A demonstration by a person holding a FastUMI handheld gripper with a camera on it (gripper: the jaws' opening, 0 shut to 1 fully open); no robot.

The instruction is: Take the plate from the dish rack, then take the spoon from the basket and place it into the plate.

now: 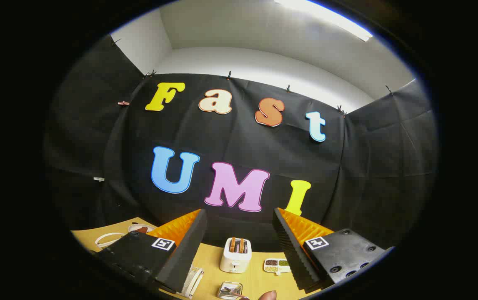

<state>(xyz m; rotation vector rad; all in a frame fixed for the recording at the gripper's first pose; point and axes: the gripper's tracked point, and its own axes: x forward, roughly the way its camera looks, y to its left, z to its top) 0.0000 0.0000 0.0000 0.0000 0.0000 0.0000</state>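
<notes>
The gripper [239,233] is raised above a yellow table [209,258], its fingers spread wide apart with nothing between them.

On the table, seen through the gap between the fingers at 12 o'clock, stands a white toaster [235,255] with two slices of toast [237,244] upright in its slots. At 1 o'clock from the toaster lies a small divided dish [276,265] holding dark, green and pale grains in separate compartments. At 6 o'clock from the toaster sits a clear glass container [229,290]; its contents cannot be made out. A rounded reddish-brown object [269,295] is just beside it at 3 o'clock.

Beyond the left finger, at 10 o'clock, a white wire dish rack [109,239] sits with a white plate [139,228] just behind it. A white wire piece [193,282] shows just right of the left finger; whether it is the basket cannot be told. The spoon cannot be picked out.
</notes>
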